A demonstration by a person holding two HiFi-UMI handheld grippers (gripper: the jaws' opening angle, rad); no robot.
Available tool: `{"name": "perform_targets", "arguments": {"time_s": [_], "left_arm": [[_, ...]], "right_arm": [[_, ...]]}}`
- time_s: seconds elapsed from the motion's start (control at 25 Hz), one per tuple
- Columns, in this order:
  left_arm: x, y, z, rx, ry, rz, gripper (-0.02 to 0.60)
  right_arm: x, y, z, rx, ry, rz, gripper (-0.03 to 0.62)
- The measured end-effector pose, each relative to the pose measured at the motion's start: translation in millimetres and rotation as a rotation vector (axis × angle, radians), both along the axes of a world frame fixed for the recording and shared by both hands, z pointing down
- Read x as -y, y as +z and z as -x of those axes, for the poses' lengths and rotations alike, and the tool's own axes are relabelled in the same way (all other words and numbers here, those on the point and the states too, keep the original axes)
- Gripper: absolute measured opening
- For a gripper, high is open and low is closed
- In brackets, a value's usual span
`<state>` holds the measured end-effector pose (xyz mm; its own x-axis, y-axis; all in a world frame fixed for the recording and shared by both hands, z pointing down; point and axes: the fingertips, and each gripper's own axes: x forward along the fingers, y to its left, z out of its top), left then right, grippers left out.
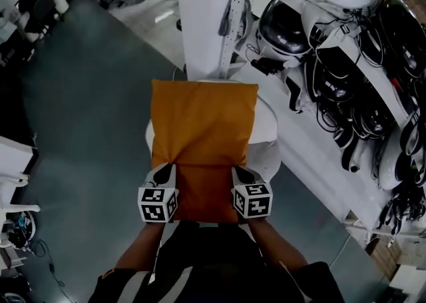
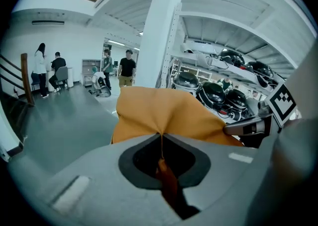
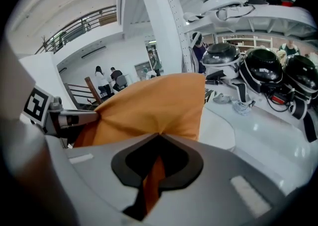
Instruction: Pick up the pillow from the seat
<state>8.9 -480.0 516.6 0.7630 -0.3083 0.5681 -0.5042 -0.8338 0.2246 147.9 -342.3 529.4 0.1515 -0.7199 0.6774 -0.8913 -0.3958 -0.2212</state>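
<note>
An orange pillow (image 1: 202, 132) hangs in the air in front of me, held by its near edge over a white seat (image 1: 267, 130). My left gripper (image 1: 166, 170) is shut on the pillow's near left part, the fabric pinched into folds between its jaws. My right gripper (image 1: 241, 174) is shut on the near right part in the same way. In the left gripper view the pillow (image 2: 164, 113) bunches into the left gripper (image 2: 161, 135). In the right gripper view the pillow (image 3: 154, 108) bunches into the right gripper (image 3: 158, 134), with the seat (image 3: 218, 130) below it.
A white pillar (image 1: 210, 18) rises just beyond the pillow. To the right, a white shelf (image 1: 333, 162) carries black and white helmets (image 1: 283, 28) and cables. Grey floor (image 1: 80, 128) spreads to the left. Several people (image 2: 114, 68) stand far off.
</note>
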Motion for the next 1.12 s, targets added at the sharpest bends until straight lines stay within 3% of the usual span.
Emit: {"name": "perform_targets", "arguments": {"time_s": [0.64,1.12], "left_arm": [[-2,-113,27,-0.160,0.022,-0.150,0.009],[-18,-151,28,-0.214,0.009,-0.212,0.009]], "right_arm": [[-3,-121,26,-0.150,0.010,-0.173,0.009],[-19,-155,26,-0.175,-0.007,-0.231,0.009]]}}
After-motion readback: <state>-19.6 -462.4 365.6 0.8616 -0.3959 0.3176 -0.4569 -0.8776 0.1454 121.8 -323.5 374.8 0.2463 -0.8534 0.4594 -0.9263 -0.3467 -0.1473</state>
